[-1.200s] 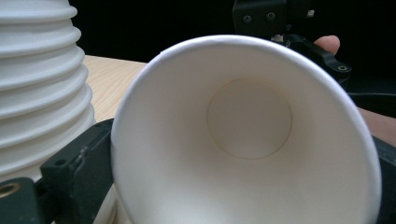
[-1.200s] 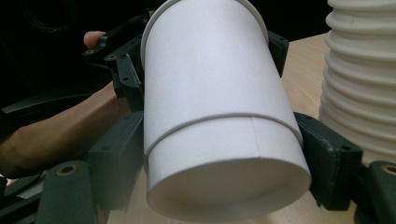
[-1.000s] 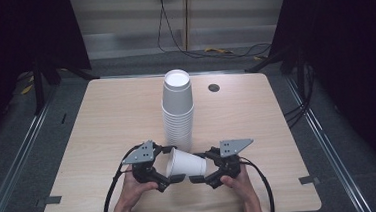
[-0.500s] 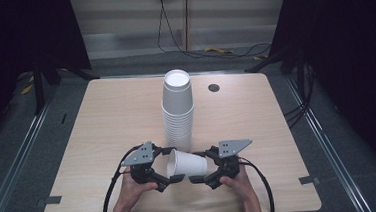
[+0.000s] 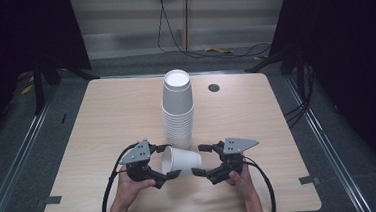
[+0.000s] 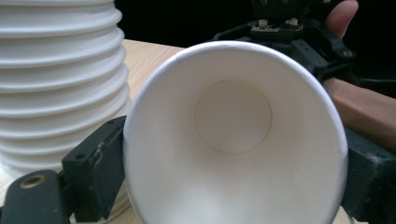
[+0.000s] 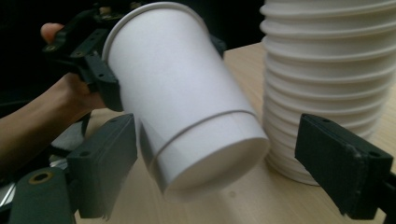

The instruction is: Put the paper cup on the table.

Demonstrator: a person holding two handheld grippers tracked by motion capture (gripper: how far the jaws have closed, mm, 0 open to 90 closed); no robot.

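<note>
The left gripper (image 5: pixel 163 162) has just closed on the paper cup's (image 5: pixel 181 160) rim; the right gripper (image 5: pixel 201 159) gapes around its base, so the handover looks complete.

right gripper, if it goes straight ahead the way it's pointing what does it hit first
Most likely the base of the paper cup, lying sideways between the open right gripper and the left gripper, which clamps its rim. The cup stack stands just beside that line.
</note>
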